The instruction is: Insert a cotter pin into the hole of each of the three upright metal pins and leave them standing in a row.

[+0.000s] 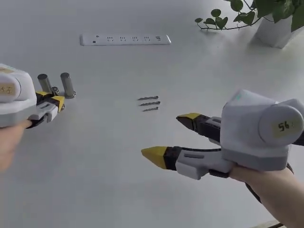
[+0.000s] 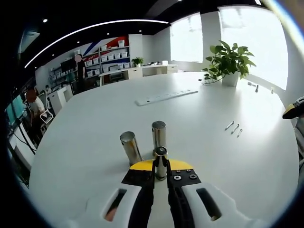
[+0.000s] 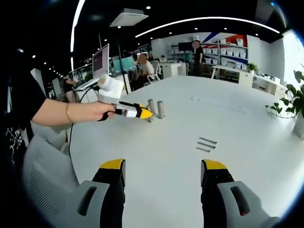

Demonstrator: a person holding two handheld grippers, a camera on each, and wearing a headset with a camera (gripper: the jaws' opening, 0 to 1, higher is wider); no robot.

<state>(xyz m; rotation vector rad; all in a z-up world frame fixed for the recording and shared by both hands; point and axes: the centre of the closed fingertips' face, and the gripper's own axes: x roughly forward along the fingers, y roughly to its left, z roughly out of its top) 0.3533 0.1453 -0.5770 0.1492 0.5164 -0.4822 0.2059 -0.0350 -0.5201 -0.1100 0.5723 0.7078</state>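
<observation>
Left tool (image 2: 160, 167): jaws closed on one metal pin (image 2: 160, 159), apparently upright. Two more pins (image 2: 130, 147) stand at its 12 o'clock. Right tool (image 1: 167, 136): wide open, empty. Three cotter pins (image 1: 149, 103) lie loose on the desk (image 1: 118, 180), at the right tool's 12 o'clock.

A white power strip (image 1: 125, 39) lies flat on the white surface (image 1: 118, 180) at 11 o'clock in the head view. A leafy potted plant (image 1: 273, 23) stands at 2 o'clock, well apart from it.
</observation>
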